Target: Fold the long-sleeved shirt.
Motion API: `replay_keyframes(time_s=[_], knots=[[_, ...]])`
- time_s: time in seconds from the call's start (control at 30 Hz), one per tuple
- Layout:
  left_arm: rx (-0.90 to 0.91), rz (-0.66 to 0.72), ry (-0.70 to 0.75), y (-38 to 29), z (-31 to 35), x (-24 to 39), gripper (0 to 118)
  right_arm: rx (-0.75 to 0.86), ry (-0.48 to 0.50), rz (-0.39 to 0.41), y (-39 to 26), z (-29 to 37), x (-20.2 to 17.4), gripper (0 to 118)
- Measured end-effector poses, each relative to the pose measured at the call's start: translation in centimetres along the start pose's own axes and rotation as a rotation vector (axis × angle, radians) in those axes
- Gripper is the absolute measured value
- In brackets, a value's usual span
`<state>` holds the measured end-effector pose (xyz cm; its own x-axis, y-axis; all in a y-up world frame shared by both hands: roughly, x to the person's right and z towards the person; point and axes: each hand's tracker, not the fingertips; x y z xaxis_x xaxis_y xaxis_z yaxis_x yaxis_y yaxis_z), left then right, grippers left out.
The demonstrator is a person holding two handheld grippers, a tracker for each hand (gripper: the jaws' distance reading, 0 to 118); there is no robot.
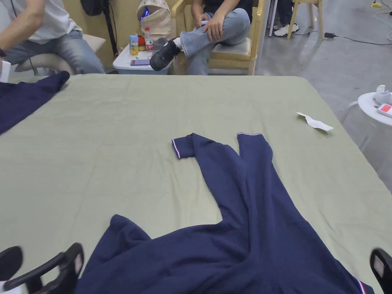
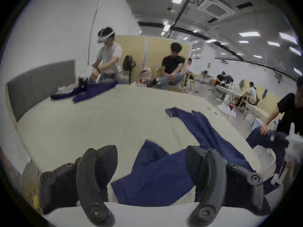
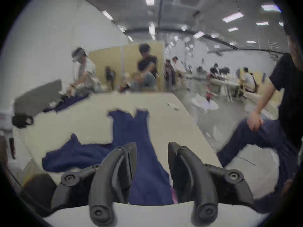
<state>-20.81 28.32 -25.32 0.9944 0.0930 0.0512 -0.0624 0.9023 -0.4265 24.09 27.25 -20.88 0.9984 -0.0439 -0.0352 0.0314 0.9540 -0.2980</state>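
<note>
The navy long-sleeved shirt [image 1: 245, 214] lies rumpled on the green-sheeted bed [image 1: 115, 153], both sleeves flung away from the person. Both claws, left [image 2: 151, 166] and right [image 3: 152, 163], hover spread and empty at its near edge. Pinching only one bunched layer could drag the wrinkles into the fold.

Green bed [image 1: 115, 153] carries two navy shirts [image 1: 245, 214] (and white paper [image 1: 316, 123]).

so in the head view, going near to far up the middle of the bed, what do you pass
bunched body of the navy shirt → its two sleeves → striped cuffs → bare green sheet → white storage box beyond the far edge
</note>
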Motion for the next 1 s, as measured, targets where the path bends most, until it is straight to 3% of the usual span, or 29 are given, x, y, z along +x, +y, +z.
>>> replay_keyframes(time_s=[0.03,0.07,0.1,0.17,0.3,0.47,0.73,1.0], knots=[[-0.005,0.010,-0.029,0.2,-0.5,0.5,59,0.019,0.048,-0.042,0.7,-0.7,-0.8,15],[-0.005,0.019,-0.048,0.4,-0.9,0.9,18,0.032,0.079,-0.080,1.0,-1.5,-1.4,1],[-0.019,0.050,-0.059,0.4,-1.2,1.2,0,0.032,0.073,-0.087,1.2,-2.0,-2.2,1],[-0.055,0.118,-0.015,-1.9,-2.1,-0.6,0,0.037,0.065,-0.080,0.9,-2.4,-3.8,1],[-0.095,0.099,-0.054,-5.0,-1.8,-1.3,0,-0.011,0.155,-0.117,-0.9,-2.4,-5.2,1],[-0.157,0.071,-0.054,-6.8,-2.2,-1.5,0,-0.095,0.131,-0.102,-3.3,-2.6,-4.9,1],[-0.098,0.054,-0.076,-2.9,-4.6,-0.8,0,-0.096,0.091,-0.154,-3.2,-3.0,-2.9,1],[-0.068,-0.019,-0.026,0.8,-7.6,-1.8,0,-0.104,0.066,-0.150,-3.2,-3.5,-2.0,1]])
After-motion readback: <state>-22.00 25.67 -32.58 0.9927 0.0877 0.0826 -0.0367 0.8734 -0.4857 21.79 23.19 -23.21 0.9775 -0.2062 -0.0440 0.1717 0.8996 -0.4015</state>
